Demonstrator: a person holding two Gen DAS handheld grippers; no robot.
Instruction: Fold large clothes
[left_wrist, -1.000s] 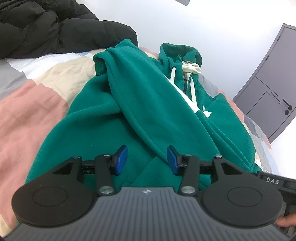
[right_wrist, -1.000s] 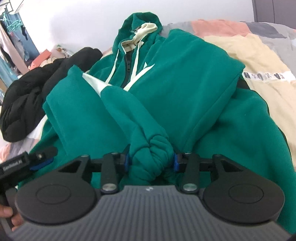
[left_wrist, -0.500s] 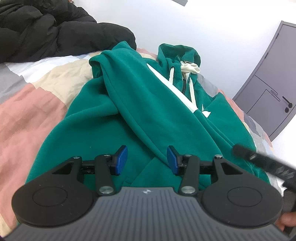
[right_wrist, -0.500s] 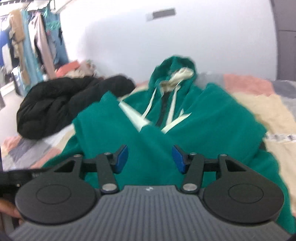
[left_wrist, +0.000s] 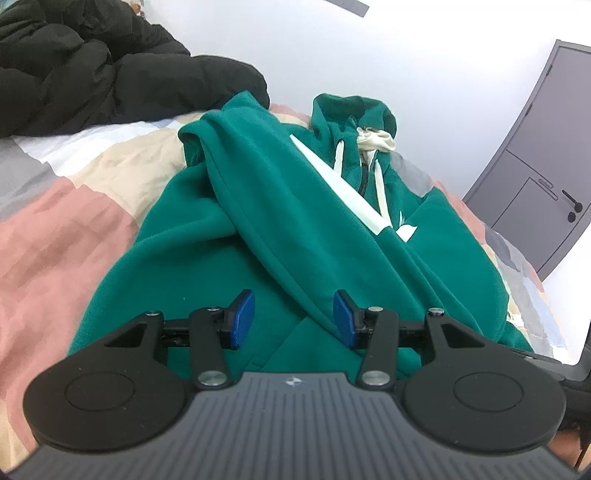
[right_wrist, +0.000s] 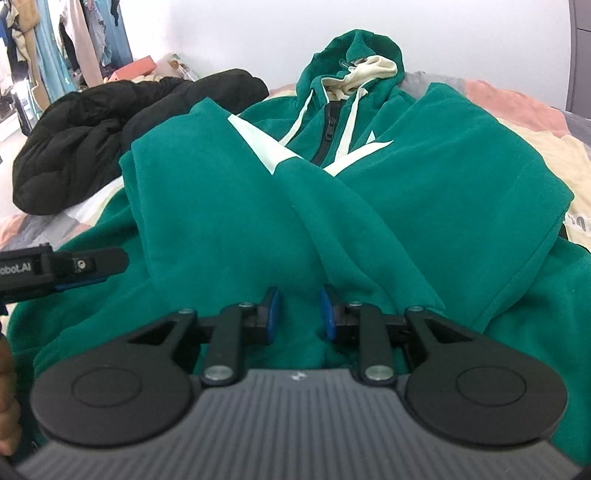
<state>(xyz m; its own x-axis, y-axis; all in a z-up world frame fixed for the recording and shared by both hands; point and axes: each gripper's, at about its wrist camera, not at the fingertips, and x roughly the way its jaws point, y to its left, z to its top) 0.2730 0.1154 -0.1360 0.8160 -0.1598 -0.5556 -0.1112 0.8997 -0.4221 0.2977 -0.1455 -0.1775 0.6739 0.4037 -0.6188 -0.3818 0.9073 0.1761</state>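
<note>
Patchwork bedspread (left_wrist: 66, 229) bears a fleecy green hoodie (left_wrist: 295, 229), sleeves crossed.

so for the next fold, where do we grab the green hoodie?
Probably the bottom hem of the green hoodie, nearest both grippers, coming in low from the near side. Both sleeves already lie crossed over the chest, so lifting the hem toward the hood would halve it.

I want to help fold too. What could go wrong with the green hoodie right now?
1. The right gripper, jaws just closing above the green hoodie, may pinch several layers and drag the crossed sleeves apart.
2. The drawstrings lie loose and could get trapped in the fold.
3. The black jacket sits close and could get bumped.
</note>
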